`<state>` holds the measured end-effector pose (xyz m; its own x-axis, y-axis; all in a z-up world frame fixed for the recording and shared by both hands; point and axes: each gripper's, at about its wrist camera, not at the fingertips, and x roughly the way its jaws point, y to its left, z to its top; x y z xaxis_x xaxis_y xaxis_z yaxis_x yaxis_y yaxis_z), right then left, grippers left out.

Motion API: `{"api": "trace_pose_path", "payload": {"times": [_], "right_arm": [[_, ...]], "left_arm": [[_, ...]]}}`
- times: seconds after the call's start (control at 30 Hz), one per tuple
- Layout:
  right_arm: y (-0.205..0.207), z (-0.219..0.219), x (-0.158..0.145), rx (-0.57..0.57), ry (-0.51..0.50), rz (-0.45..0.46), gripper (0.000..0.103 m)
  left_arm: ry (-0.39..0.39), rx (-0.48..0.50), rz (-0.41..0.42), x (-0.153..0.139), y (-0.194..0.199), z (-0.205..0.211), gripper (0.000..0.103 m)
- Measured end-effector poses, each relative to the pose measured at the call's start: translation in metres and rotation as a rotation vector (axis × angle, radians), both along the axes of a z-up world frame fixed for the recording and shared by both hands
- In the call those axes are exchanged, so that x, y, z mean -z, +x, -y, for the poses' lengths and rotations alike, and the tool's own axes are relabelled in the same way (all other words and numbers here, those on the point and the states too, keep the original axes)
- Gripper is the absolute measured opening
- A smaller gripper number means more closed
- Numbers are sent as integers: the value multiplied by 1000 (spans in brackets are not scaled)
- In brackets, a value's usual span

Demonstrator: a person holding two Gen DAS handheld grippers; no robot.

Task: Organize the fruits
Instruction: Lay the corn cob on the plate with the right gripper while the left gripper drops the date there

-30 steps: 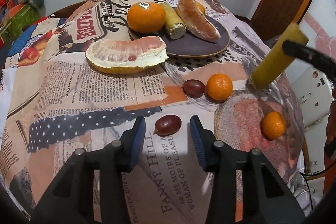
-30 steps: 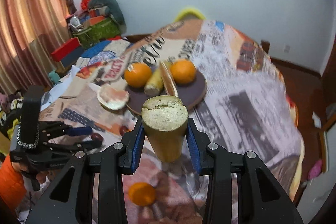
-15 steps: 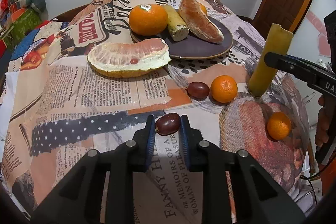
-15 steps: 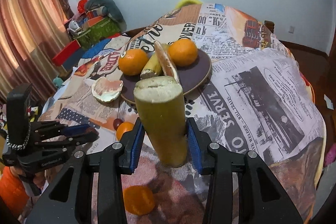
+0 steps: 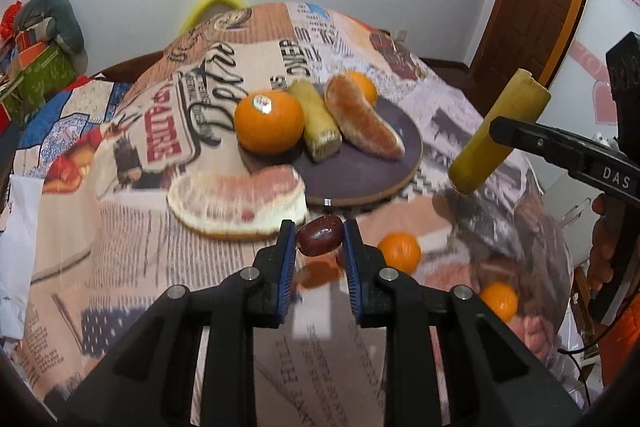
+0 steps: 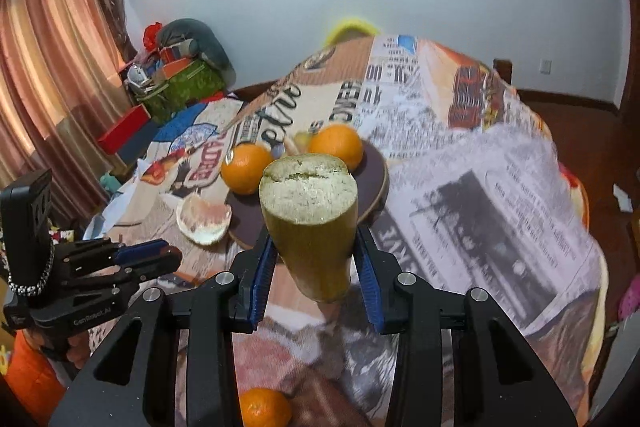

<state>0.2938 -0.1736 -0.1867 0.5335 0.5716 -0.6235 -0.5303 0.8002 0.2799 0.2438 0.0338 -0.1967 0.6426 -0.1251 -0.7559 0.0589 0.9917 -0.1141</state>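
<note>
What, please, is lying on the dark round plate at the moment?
On the plate lie a stickered orange, a yellow cane piece and a peeled pomelo wedge. A second orange sits behind the wedge, mostly covered.

"DAS" shows on the right tool; the tablecloth perhaps reads "SERVE".

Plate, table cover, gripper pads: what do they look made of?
Plate: likely wood or bamboo, going by the pale edge band; the top is a matte dark coating with no glare.
Table cover: printed fabric, possibly coated; it drapes and folds over the edge.
Pads of the left gripper: blue, ribbed, probably rubber or soft plastic.
</note>
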Motion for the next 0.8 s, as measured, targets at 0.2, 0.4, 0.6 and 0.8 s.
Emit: {"api": "trace_pose_path", "payload": {"times": [0.2,0.4,0.6,0.8], "right_arm": [[17,-1,-6,10,6,25,36],[37,-10,-1,7,-13,25,36],[56,-24,11,-12,-34,16,36],[64,-33,14,-24,-37,39,36]], "left_arm": [[-19,-2,6,0,28,-3,23],[-14,14,-7,10,59,4,23],[-20,46,-31,23,81,11,23],[-20,51,-60,38,93,15,23]]}}
